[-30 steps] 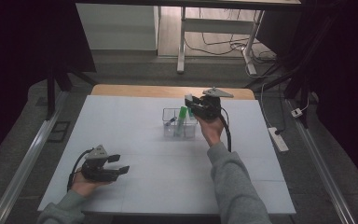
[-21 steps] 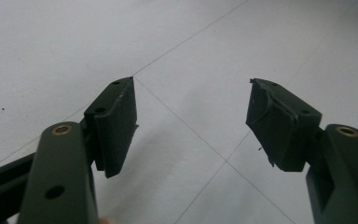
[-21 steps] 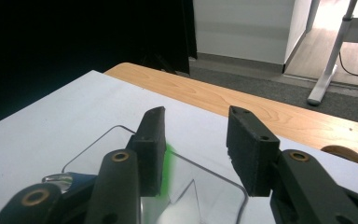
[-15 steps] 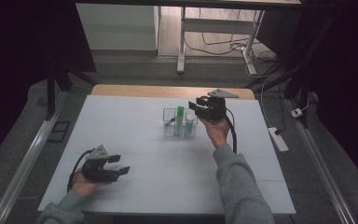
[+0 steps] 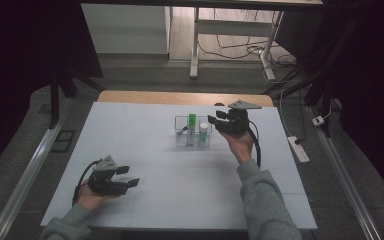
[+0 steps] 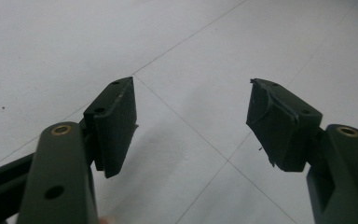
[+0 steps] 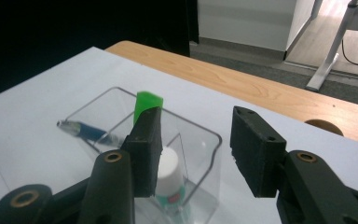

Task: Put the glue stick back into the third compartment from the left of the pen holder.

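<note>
- The right gripper [image 5: 215, 121] is held just right of the clear organiser [image 5: 192, 131] at mid-table; its jaws, which have just been opening, stand apart with nothing between them, judged a release.
- A green-capped tube [image 5: 192, 128], a white-capped bottle [image 5: 203, 133] and a blue pen [image 7: 86, 131] are kept in the organiser.
- The left gripper [image 5: 131, 176] is parked at the near left, jaws apart and empty.

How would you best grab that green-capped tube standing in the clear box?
Probably by its green cap, coming straight down from above: the green-capped tube stands upright, the cap rises above the clear box rim, and the white-capped bottle stands close beside it.
</note>
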Motion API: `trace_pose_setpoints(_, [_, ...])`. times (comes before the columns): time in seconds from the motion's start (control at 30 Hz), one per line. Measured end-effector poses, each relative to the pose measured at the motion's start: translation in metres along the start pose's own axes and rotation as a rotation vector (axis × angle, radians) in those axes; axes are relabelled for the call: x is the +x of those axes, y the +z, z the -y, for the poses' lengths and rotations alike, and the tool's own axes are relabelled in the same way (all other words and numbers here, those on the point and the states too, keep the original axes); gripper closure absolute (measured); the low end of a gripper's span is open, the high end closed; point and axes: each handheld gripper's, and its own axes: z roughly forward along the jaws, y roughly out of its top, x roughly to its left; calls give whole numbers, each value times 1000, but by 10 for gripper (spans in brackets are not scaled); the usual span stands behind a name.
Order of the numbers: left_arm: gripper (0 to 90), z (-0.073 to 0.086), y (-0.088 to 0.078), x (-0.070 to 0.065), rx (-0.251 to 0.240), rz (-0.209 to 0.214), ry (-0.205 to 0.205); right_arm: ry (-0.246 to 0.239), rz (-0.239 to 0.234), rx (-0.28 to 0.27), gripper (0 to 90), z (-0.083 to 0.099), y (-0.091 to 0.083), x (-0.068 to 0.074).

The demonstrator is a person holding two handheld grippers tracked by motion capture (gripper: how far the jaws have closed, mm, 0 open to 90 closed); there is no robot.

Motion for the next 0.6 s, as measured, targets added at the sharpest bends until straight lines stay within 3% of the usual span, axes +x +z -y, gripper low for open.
trace_pose_setpoints(0.6, [326,0,-2,0,-8,-9,-4,-20,-25,62,478,29,-31,-1])
